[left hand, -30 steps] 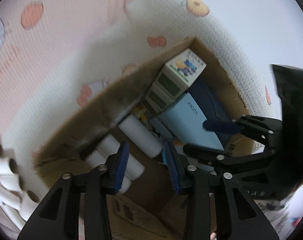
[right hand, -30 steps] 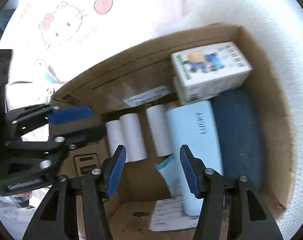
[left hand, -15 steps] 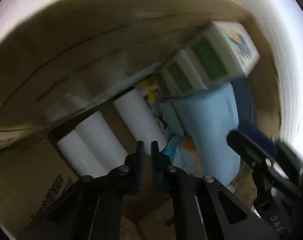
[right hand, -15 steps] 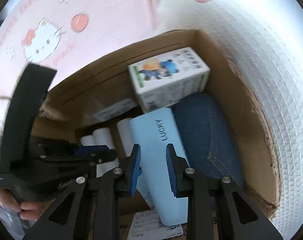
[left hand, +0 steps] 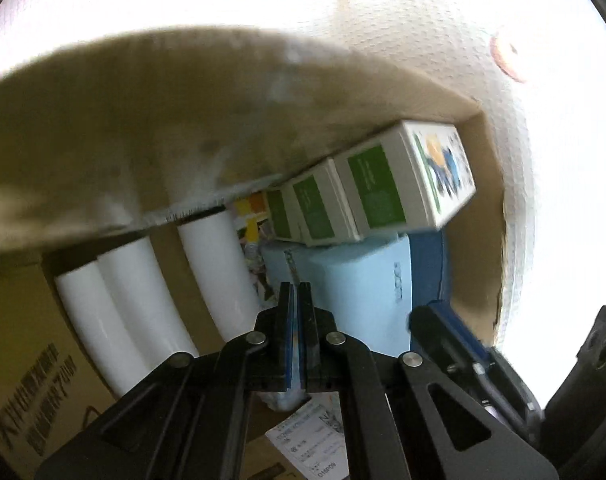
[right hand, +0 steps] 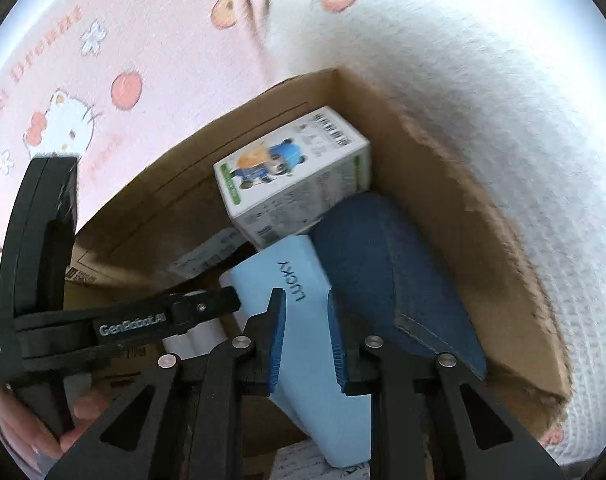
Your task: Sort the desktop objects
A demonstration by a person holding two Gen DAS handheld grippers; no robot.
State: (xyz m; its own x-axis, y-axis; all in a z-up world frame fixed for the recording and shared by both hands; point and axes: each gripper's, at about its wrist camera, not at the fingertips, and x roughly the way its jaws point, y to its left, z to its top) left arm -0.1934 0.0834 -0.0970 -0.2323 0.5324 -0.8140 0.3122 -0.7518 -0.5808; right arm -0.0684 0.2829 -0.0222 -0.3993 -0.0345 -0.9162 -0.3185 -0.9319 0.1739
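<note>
Carton of brown corrugated card (right hand: 443, 208), edge torn on one side, set on a white waffle-textured cloth (right hand: 483, 80) with pink cartoon print. Inside it, straight ahead of and below the right gripper (right hand: 305, 344): light-blue box (right hand: 303, 276), smooth, matte, rounded at the corners, marked LUCKY. Long axis running away from the fingers toward the far wall, far end tucked under a printed figure box (right hand: 291, 176), so any lift likely needing a draw-back first. Right jaws closing to a narrow slit, blue ribbed pads nearly together, the box's face showing through the gap; wider than that gap, so apparently lying beyond the pads, not pinched across. Clearly the nearer hand for this box. Left gripper (left hand: 295, 332) beside the same box's other long edge, pads pressed together; cannot tell whether anything thin is caught between them. Touching the box on its far side from the left gripper: dark denim case (right hand: 383, 264), soft, stitched, oblong, parallel to it. Toward the left gripper's side: three white rolls (left hand: 143, 300), glossy, cylindrical, side by side, also parallel. On the carton floor near the fingers: printed paper slip (left hand: 303, 436), flat. Judged: sorting well along, most items packed.
</note>
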